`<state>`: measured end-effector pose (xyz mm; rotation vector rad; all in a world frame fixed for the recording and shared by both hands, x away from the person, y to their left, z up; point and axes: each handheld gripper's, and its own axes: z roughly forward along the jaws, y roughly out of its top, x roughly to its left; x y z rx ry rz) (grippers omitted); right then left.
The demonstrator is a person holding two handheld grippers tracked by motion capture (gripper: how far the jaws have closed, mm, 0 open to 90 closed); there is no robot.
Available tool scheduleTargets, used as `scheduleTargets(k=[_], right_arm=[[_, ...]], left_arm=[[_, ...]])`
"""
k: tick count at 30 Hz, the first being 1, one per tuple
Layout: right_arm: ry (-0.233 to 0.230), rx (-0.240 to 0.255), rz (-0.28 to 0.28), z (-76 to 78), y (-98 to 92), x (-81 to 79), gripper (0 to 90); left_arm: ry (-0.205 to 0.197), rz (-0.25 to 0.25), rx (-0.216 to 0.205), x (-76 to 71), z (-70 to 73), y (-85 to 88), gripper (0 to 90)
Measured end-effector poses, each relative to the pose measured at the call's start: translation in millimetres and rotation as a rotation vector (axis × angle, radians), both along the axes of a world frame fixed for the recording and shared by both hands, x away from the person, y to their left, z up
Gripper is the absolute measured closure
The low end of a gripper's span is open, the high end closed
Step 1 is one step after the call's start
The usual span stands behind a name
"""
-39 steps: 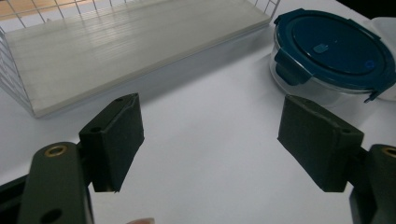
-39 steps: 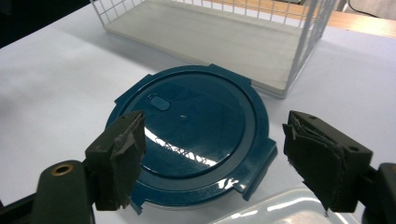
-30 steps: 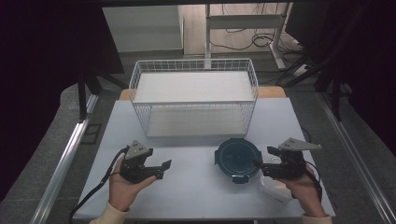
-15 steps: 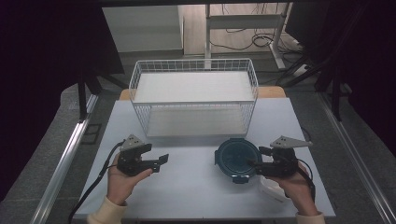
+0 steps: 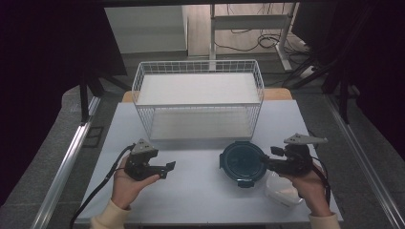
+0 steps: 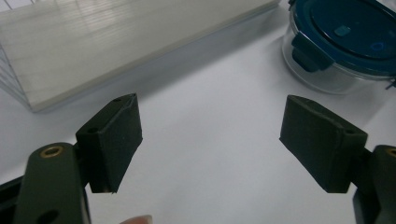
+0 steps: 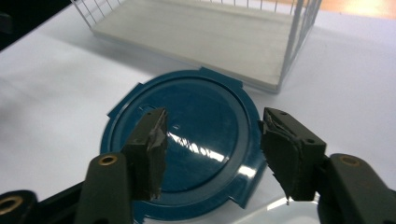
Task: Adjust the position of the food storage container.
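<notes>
Over on the left, the left gripper (image 5: 165,168) sits low above the white table (image 5: 200,191), jaws spread wide with bare tabletop between them — gripping nothing. Behind it stands the white wire basket (image 5: 198,102), a pale board lying in its bottom. Moving right, the round glass container with the dark blue lid (image 5: 243,162) rests on the table just in front of the basket. The right gripper (image 5: 263,160) is right at the lid's right edge, its jaws about half open and just now closing in, one pad over the lid, the other past its rim — not clamped yet. A clear white-rimmed container (image 5: 284,191) lies under that hand.
</notes>
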<state>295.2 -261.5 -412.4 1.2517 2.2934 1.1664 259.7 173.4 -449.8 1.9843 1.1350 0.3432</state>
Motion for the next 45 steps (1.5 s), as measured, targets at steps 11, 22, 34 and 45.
scheduleTargets(k=[11,22,34,45], right_arm=[[0.062,-0.079,0.030,25.0,-0.5,11.2,55.2],[0.140,-0.185,0.056,27.9,15.9,37.1,80.4],[0.281,-0.268,-0.052,-12.9,6.9,71.3,89.2],[0.303,-0.326,-0.037,-30.3,7.8,67.9,89.4]], left_arm=[[0.014,-0.003,0.029,-10.4,-3.0,-1.7,18.3],[0.019,-0.004,0.027,-8.6,-2.5,1.1,17.5],[0.028,-0.006,0.039,-8.0,-4.0,4.4,17.3],[-0.005,0.022,0.026,-8.3,-3.5,5.7,18.2]])
